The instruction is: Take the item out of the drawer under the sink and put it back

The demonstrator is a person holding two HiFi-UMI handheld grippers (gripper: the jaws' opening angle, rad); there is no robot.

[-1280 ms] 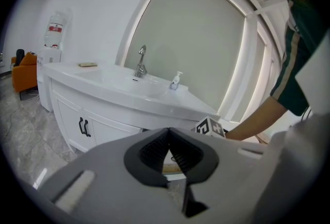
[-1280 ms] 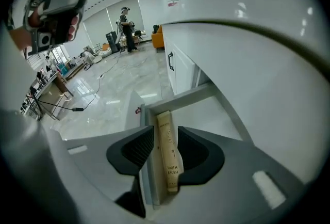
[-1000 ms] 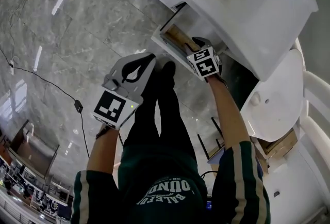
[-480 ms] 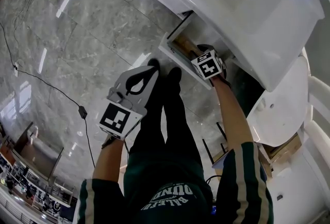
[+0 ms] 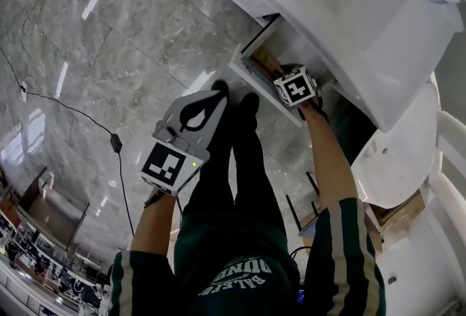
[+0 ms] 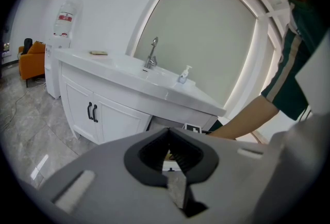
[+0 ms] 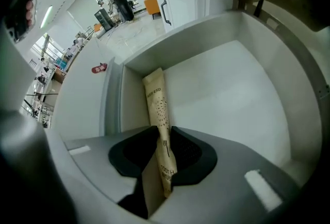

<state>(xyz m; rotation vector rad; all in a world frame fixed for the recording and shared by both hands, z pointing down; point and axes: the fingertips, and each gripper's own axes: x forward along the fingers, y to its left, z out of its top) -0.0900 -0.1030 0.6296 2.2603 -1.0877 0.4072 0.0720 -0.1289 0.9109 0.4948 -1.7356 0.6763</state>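
**A:** The right gripper (image 7: 161, 134) has just been closing. Its pads pinch the near end of the paper packet (image 7: 156, 96).

**B:** What's the risk?

**A:** It's a thin grip at one end. The rest of the packet lies ahead of the jaws in the drawer (image 7: 232, 94), beside its left wall. If lifted, it could swing, catch that wall and slip. The left gripper (image 6: 168, 138), jaws together and empty, hangs well clear.

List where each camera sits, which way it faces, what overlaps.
Head view: on the head, steeply down; left gripper, right gripper, forearms, legs, open drawer.
Left gripper view: on left gripper, facing the vanity; its shut jaws, right forearm.
Right gripper view: on right gripper, down into the drawer; jaws have just closed on the paper packet.
Shared: the drawer shows in all three.
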